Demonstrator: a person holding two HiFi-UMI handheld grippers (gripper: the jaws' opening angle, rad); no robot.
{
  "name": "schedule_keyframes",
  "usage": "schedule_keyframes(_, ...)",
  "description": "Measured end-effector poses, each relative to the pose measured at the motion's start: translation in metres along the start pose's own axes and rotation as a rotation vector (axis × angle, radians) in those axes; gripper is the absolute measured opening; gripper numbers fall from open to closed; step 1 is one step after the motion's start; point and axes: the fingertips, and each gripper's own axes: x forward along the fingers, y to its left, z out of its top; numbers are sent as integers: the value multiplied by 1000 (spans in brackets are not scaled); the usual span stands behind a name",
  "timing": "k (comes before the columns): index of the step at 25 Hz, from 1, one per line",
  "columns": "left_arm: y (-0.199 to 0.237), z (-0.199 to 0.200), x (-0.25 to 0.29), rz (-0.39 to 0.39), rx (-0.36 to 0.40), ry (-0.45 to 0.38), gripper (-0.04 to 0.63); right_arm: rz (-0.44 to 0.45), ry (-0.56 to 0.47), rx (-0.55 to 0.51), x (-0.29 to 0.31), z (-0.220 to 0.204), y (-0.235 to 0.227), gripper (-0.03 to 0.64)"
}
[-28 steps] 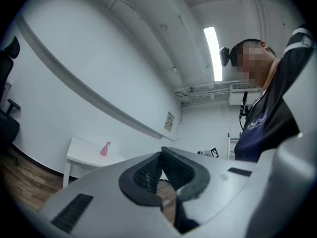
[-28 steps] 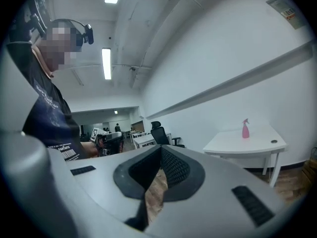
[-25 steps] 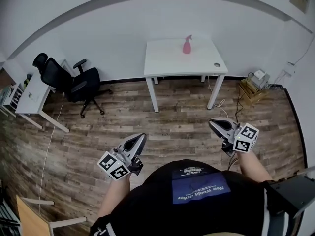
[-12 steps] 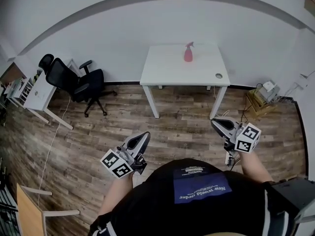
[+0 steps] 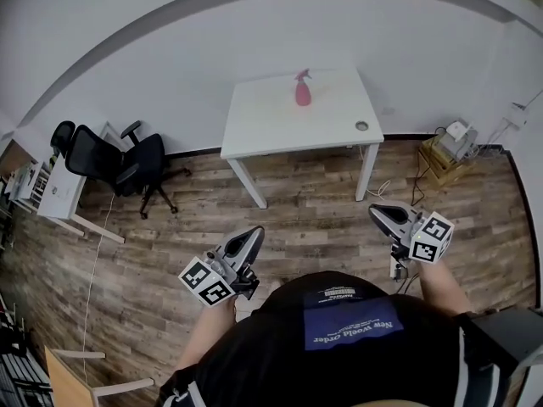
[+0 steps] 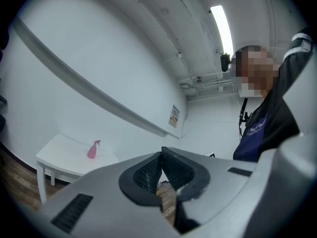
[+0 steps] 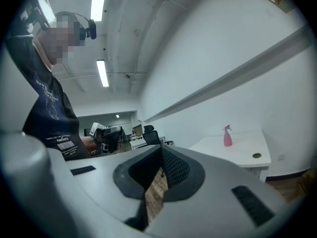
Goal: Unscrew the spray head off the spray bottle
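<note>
So we're walking up to the white table (image 5: 254,130), and it sits bigger and closer in the head view than a second ago. The pink spray bottle (image 5: 302,89) stands upright on it toward the wall side, spray head still on. The left gripper (image 5: 252,235) and right gripper (image 5: 375,212) are both pinched fully closed on nothing, well short of the bottle. No unscrewing yet; we reckon there's more approach first.

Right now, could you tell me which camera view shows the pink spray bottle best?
The head view: the spray bottle stands whole and upright on the white table, with nothing in front. Both gripper views show it too, side-on, but small and far off.
</note>
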Motion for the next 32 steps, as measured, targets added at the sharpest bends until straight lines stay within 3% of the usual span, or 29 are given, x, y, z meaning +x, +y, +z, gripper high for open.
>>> schedule_keyframes(7,48,-1,36,-105,-29,9,3,-91,21,-17,19,3,-30,-5)
schedule_keyframes(15,142,41,49,-200,-14,9,3,-184,8,-40,98,33,-56,-5)
schedule_keyframes(24,247,79,29,-213,-6,16,3,-189,16,-52,214,49,-70,-5)
schedule_keyframes(32,312,89,11,-179,-18,11,3,-160,37,-54,285,51,-84,-5)
